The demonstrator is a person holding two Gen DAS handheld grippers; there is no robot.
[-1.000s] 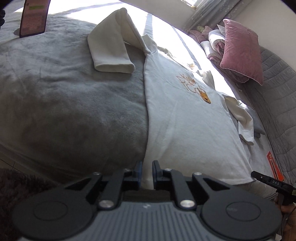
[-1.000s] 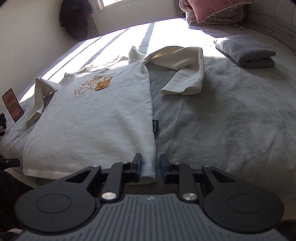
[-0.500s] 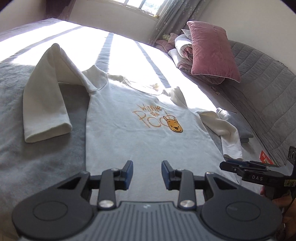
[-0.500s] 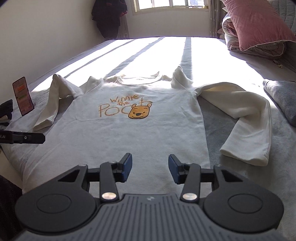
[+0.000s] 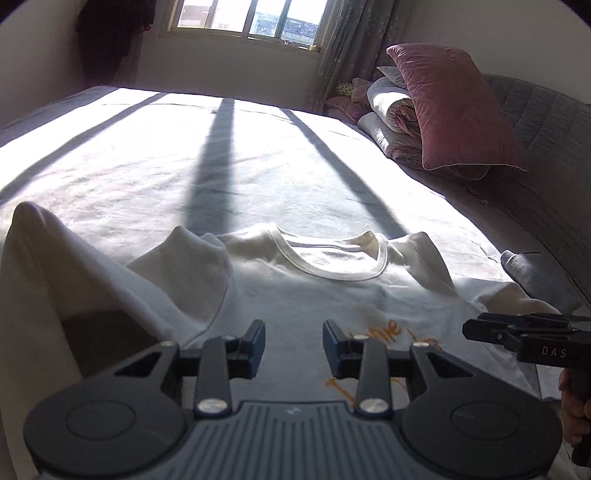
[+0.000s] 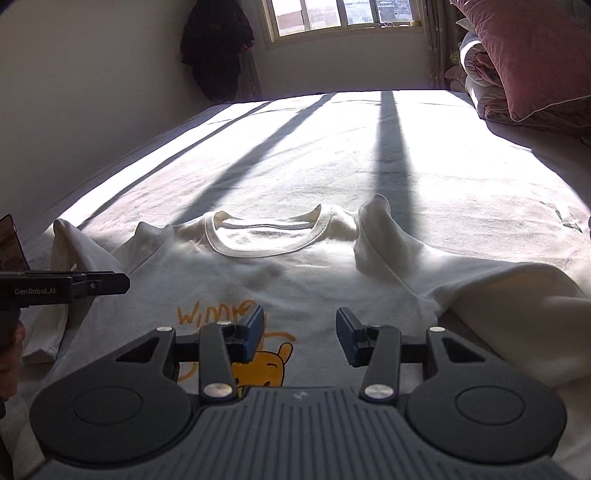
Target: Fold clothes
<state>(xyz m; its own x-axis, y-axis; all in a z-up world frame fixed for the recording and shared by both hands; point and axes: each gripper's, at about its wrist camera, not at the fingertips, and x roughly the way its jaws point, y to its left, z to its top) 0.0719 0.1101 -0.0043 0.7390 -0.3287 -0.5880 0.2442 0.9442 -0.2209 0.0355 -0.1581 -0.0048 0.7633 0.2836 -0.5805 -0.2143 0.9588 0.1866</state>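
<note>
Both grippers have travelled from the hem of the cream long-sleeved sweatshirt with the orange bear print (image 6: 317,280) toward its chest, and their jaws have just been opening with nothing between them. Now the left gripper (image 5: 293,345) hovers over the left part of the chest, with its jaws moderately apart and empty. The right gripper (image 6: 300,338) hovers over the orange lettering, its jaws a little wider, also empty. Each one appears in the other camera as a dark bar at the side.

The sweatshirt lies flat and face up on the grey bed (image 6: 369,147), in the near half of it, probably because it was smoothed out for folding. Its long axis runs from near to far: the hem is near the person, and the round ribbed collar (image 5: 332,258) points far, toward the window (image 5: 243,18). The left sleeve (image 5: 74,266) is bent and lies back toward the near side, and the right sleeve (image 6: 498,295) goes out to the right and then bends near.

I judge that the two grippers are side by side above the chest in order to reach the shoulders or the sleeves for the first fold. A pink velvet pillow (image 5: 454,110) leans on rolled bedding at the far right.
</note>
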